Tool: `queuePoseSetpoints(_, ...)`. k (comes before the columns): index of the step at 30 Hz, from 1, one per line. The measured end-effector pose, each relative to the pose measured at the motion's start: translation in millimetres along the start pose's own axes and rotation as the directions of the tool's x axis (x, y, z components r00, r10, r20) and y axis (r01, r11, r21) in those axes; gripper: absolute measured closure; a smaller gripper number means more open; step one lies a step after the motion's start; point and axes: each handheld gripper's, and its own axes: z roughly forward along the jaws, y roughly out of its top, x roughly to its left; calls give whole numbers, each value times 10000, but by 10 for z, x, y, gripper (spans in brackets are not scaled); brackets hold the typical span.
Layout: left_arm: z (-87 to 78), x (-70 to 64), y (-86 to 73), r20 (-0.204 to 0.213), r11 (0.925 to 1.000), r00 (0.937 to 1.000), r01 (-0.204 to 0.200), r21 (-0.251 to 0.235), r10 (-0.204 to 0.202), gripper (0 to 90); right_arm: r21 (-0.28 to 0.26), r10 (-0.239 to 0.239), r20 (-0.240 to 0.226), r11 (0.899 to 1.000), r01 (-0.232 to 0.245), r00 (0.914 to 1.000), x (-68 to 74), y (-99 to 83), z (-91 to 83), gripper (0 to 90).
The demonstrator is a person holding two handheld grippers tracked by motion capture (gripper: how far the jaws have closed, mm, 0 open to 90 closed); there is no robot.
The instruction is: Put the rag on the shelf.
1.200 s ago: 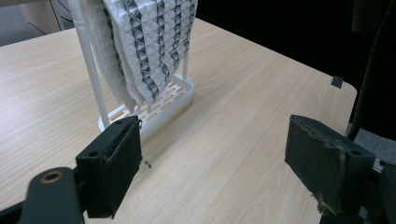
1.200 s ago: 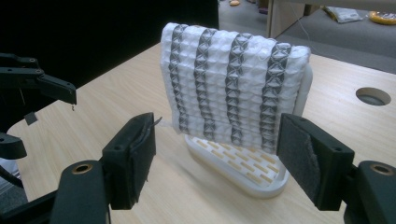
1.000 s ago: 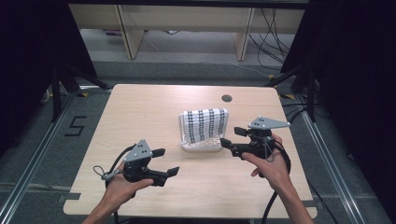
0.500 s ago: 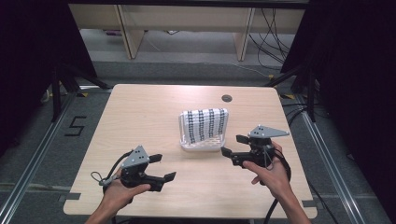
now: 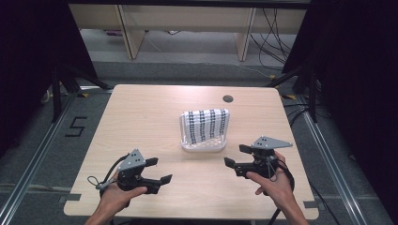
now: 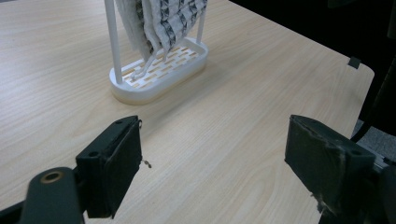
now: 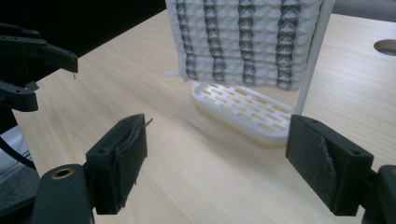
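Cloth [image 5: 205, 125], white with dark patterned stripes, is being kept draped over a white rack [image 5: 202, 145] at mid-table [image 5: 141, 117], beyond both hand-held grippers. It is judged light, soft and limp; a pinch at a hanging lower edge or corner is likely the best hold, since the rack looks light and could be dragged along. The left hand-held gripper [image 5: 158, 171] is being held wide open and empty at the near left edge. The right hand-held gripper [image 5: 236, 155] is likewise being held open and empty, right of the rack. Compared with a second ago, both are being drawn back toward the person, the right one away from the rack.
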Motion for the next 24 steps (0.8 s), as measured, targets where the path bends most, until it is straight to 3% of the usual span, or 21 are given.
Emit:
queuePoseSetpoints(2, -8, 7, -20, -115, 9999, 9999, 23, 144, -22, 181, 144, 178, 17, 9997, -178, 9998, 21, -27, -15, 218)
queuePoseSetpoints(3, -5, 13, -33, -93, 9999, 9999, 70, 106, -69, 181, -11, -65, -30, 10000, 65, 10000, 4, -44, 1, 218)
queuePoseSetpoints(4, -4, 22, -44, -57, 9999, 10000, 78, 101, -77, 181, 57, 162, -47, 9999, -162, 9999, 26, -62, -4, 218)
queuePoseSetpoints(5, 0, 28, -58, -65, 10000, 9999, 85, 31, -84, 181, -27, -142, -17, 9999, 142, 9999, 8, -73, 4, 218)
queuePoseSetpoints(9, -6, 33, -100, -97, 9998, 9998, 152, 85, -152, 181, 83, 115, -126, 9999, -113, 9999, 45, -127, -3, 216)
queuePoseSetpoints(10, -10, 34, -112, -142, 9998, 9998, 138, 121, -136, 181, 19, -176, -84, 9998, 176, 9998, 31, -138, -5, 215)
queuePoseSetpoints(11, -10, 34, -112, -142, 9998, 9998, 138, 121, -136, 181, 135, 126, -89, 9998, -125, 9999, 52, -151, -21, 215)
queuePoseSetpoints(14, -13, 38, -155, -132, 9994, 9996, 253, 250, -250, 181, -58, 63, -229, 10000, -65, 9997, 43, -197, -28, 213)
queuePoseSetpoints(15, -13, 43, -167, -118, 9995, 9997, 228, 238, -225, 181, -21, 311, -283, 9995, -312, 9991, 67, -214, -42, 212)
queuePoseSetpoints(16, -17, 46, -174, -135, 9994, 9997, 198, 292, -194, 181, -96, 49, -214, 9999, -51, 9998, 48, -227, -47, 211)
queuePoseSetpoints(19, -18, 39, -214, -132, 9994, 9997, 186, 286, -182, 181, 50, 453, -245, 9990, -452, 9987, 81, -291, -77, 211)
queuePoseSetpoints(24, -26, 13, -292, -115, 9993, 9997, 227, 281, -224, 180, -42, 364, -300, 9993, -366, 9989, 76, -413, -94, 210)
